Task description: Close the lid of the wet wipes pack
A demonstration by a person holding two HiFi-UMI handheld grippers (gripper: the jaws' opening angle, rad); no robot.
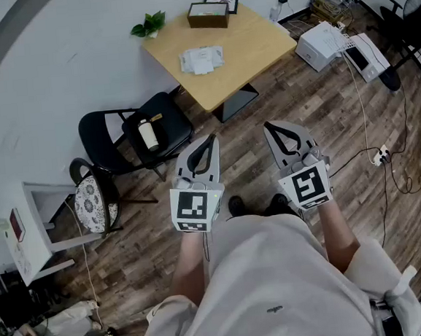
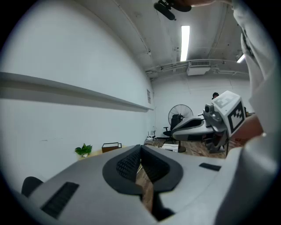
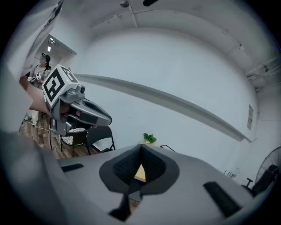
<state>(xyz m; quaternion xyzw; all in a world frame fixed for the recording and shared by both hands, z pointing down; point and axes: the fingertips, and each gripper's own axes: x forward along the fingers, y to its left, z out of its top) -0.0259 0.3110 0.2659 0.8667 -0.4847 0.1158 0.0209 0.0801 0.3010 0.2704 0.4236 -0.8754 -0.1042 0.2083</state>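
The wet wipes pack [image 1: 202, 60] lay in the upper middle of the head view, flat on a light wooden table [image 1: 255, 46], near the middle of the tabletop. It was a pale, whitish, soft rectangular pack, turned slightly askew to the table's edges, with its broad face up. It sat alone, with bare wood on every side. From that far away it was too small to tell whether its lid stood open or closed.
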